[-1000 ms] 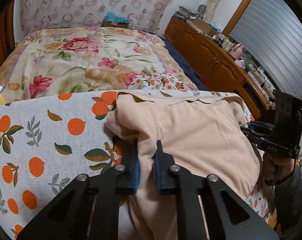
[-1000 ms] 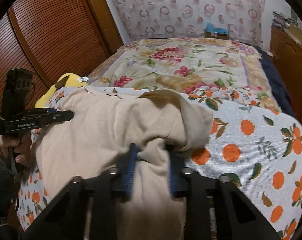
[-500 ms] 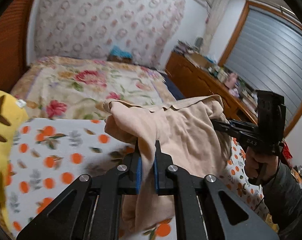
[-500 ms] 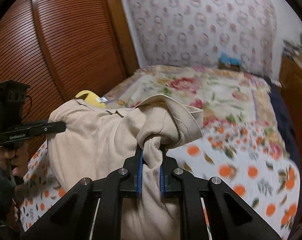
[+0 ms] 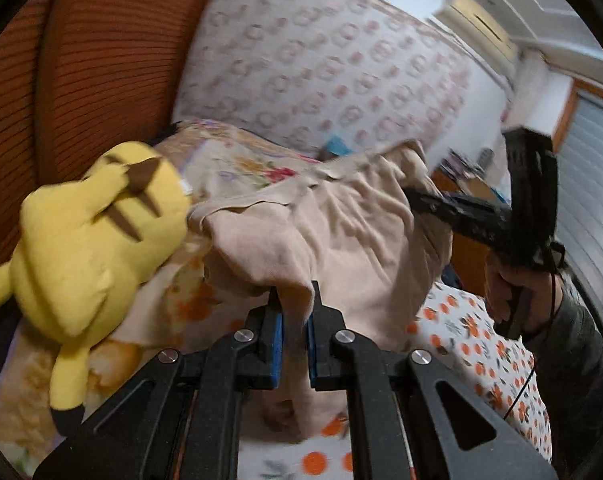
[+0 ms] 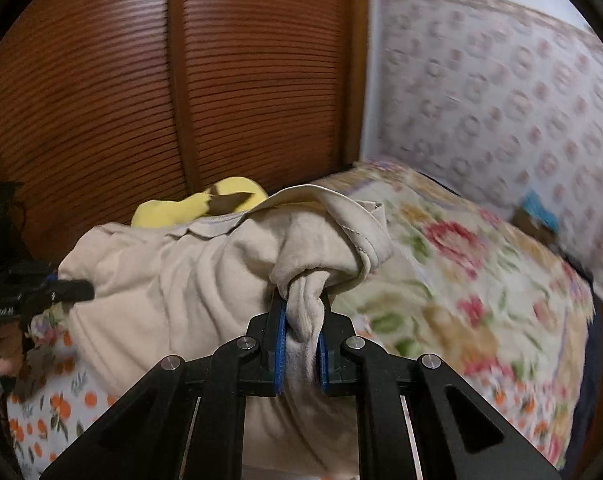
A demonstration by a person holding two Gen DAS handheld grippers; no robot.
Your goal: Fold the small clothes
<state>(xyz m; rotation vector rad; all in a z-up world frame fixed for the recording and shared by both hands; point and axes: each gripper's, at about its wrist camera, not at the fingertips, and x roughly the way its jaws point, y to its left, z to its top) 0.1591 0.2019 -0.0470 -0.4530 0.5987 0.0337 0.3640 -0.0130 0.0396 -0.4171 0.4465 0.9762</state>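
A beige garment (image 5: 341, 232) hangs in the air between both grippers, above the bed. My left gripper (image 5: 293, 300) is shut on a bunched edge of it, cloth squeezed between the blue pads. My right gripper (image 6: 303, 300) is shut on the other bunched edge of the beige garment (image 6: 181, 272), with a hem folding over the fingertips. In the left wrist view the right gripper (image 5: 417, 196) pinches the cloth from the right. In the right wrist view the left gripper (image 6: 77, 290) holds it at the left. The cloth sags between them and its lower part is hidden behind the jaws.
A yellow plush toy (image 5: 93, 248) lies at the bed's left side, close to the garment. An orange-print cover (image 5: 481, 352) lies under the garment, with a floral quilt (image 6: 461, 280) beyond it. Slatted wooden wardrobe doors (image 6: 141, 100) stand behind. A person's hand (image 5: 513, 292) grips the right tool.
Both grippers have lifted the garment off the orange-print cover and swung left toward the plush toy and wardrobe. The right jaws have pinched tighter on the cloth.
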